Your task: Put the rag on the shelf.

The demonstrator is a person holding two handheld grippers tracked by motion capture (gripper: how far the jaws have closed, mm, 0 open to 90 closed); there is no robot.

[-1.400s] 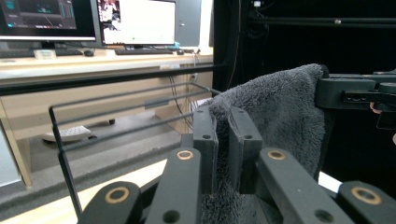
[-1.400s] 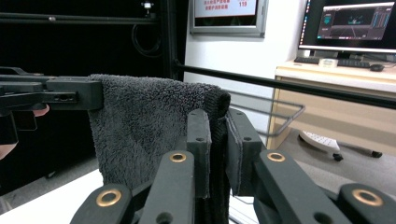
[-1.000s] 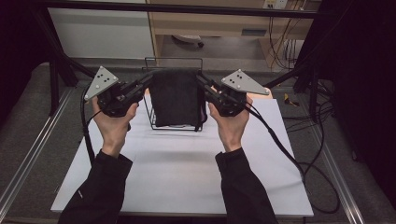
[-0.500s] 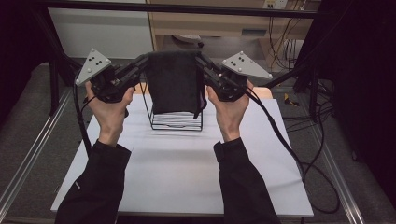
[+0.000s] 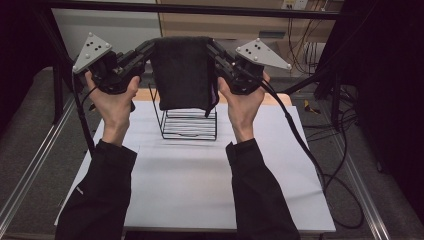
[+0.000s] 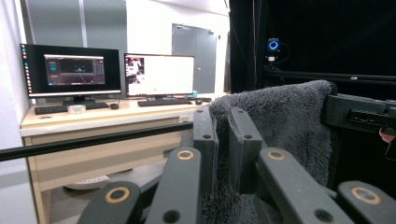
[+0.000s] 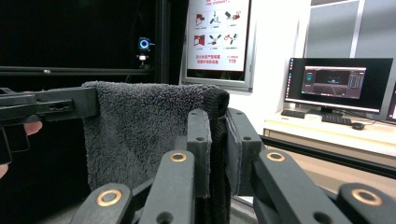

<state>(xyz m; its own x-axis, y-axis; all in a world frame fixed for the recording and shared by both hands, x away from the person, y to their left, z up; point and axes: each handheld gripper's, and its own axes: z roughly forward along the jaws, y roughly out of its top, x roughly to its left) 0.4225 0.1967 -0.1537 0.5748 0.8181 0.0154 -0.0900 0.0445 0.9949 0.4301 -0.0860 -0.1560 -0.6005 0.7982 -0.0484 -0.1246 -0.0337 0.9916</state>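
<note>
High view: a dark grey towel (image 5: 181,72) hangs folded in the upper middle of the frame, stretched between the left gripper (image 5: 148,50) and the right gripper (image 5: 212,50), each clamped on one top corner. Its lower edge hangs just above a black wire rack (image 5: 189,125) that stands on the white bench (image 5: 200,185), in the middle of the frame. In the left gripper view the jaws pinch the fluffy fabric (image 6: 280,121), and the right gripper view shows the same hold on the other corner (image 7: 149,126). The step in hand looks like lifting the towel clear of the rack. The next move probably calls for keeping both grips firm and level, then carrying the towel clear of the wires so that it does not snag.
</note>
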